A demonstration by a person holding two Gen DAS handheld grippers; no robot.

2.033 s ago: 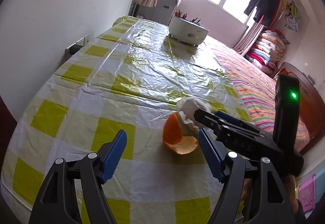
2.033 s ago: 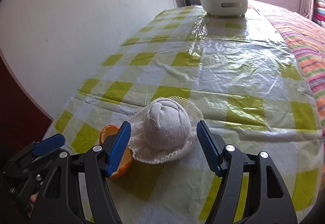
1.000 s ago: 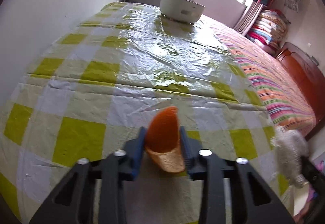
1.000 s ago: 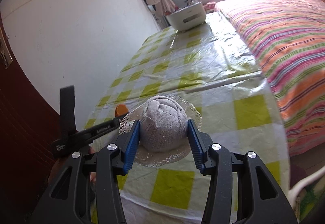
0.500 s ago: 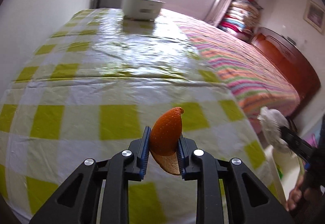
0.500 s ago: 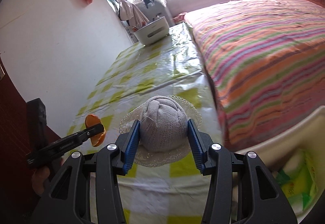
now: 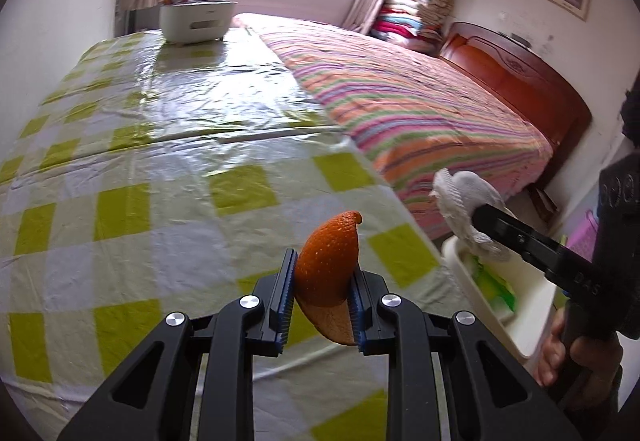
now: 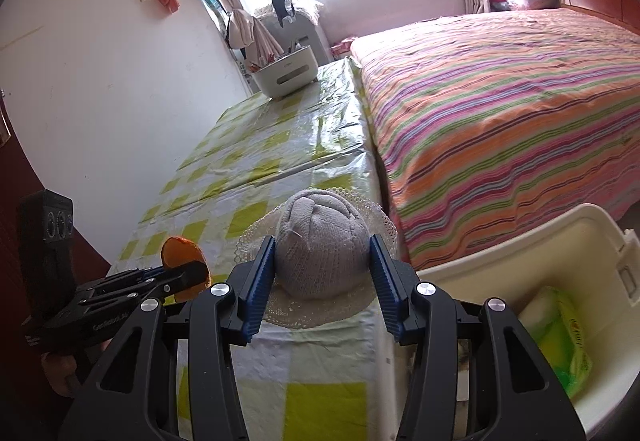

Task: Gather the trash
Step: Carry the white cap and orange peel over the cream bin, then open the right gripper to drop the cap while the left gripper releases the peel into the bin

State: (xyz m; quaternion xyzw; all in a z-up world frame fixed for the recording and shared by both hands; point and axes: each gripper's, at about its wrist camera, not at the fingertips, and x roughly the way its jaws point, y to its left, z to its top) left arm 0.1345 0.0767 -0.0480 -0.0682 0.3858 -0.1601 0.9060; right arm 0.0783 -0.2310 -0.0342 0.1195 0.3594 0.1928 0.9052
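My left gripper [image 7: 320,295] is shut on an orange peel [image 7: 330,261] and holds it above the table's right front corner. The peel also shows in the right wrist view [image 8: 182,255]. My right gripper [image 8: 322,271] is shut on a small white knitted hat with a lace brim [image 8: 322,243], held just left of a cream trash bin [image 8: 560,241]. In the left wrist view the hat [image 7: 466,201] hangs over the bin's near rim [image 7: 460,261]. The bin holds a green packet [image 8: 560,325].
The table [image 7: 160,169] wears a yellow-and-white checked plastic cloth. A white tub of pens [image 7: 196,19] stands at its far end. A bed with a striped cover [image 7: 420,101] runs along the table's right side. The bin stands on the floor between table corner and bed.
Both grippers closed on the peel and the hat, lifted them off the table and swung right. The bin has come into view beside them.
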